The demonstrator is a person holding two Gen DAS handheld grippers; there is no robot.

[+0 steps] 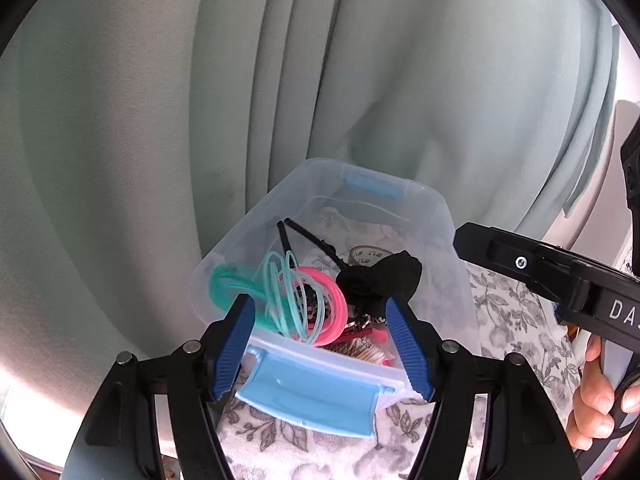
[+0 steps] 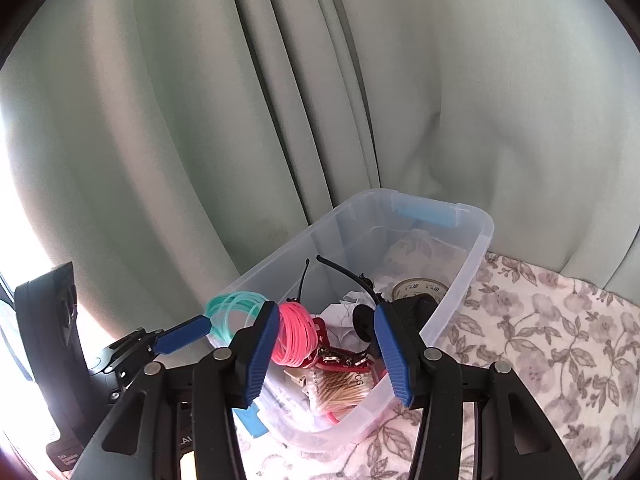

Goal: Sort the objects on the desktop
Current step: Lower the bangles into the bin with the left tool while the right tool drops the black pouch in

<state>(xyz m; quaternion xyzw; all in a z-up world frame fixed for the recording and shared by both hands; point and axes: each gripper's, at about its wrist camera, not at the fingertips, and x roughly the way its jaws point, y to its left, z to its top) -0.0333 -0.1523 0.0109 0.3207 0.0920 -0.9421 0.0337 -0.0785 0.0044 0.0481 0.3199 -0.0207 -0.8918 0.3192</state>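
Observation:
A clear plastic box [image 1: 436, 216] with light blue latches [image 1: 316, 398] stands on a floral cloth. It holds teal cord coils [image 1: 236, 284], pink cord coils [image 1: 324, 304], black glasses [image 1: 312, 240], a black object [image 1: 384, 276], a tape roll [image 1: 368, 254] and cotton swabs [image 1: 368, 356]. My left gripper [image 1: 324, 346] is open, its blue pads either side of the box's near end. My right gripper [image 2: 328, 354] is open over the box's [image 2: 476, 240] near end, above the pink coils [image 2: 296, 336] and swabs [image 2: 340, 390]. The left gripper's blue finger [image 2: 184, 334] shows at left.
A grey-green curtain [image 1: 280, 80] hangs right behind the box. The floral cloth [image 2: 560, 340] spreads to the right of the box. The right gripper's black body [image 1: 560, 276] and the hand holding it [image 1: 596, 400] show at the right of the left wrist view.

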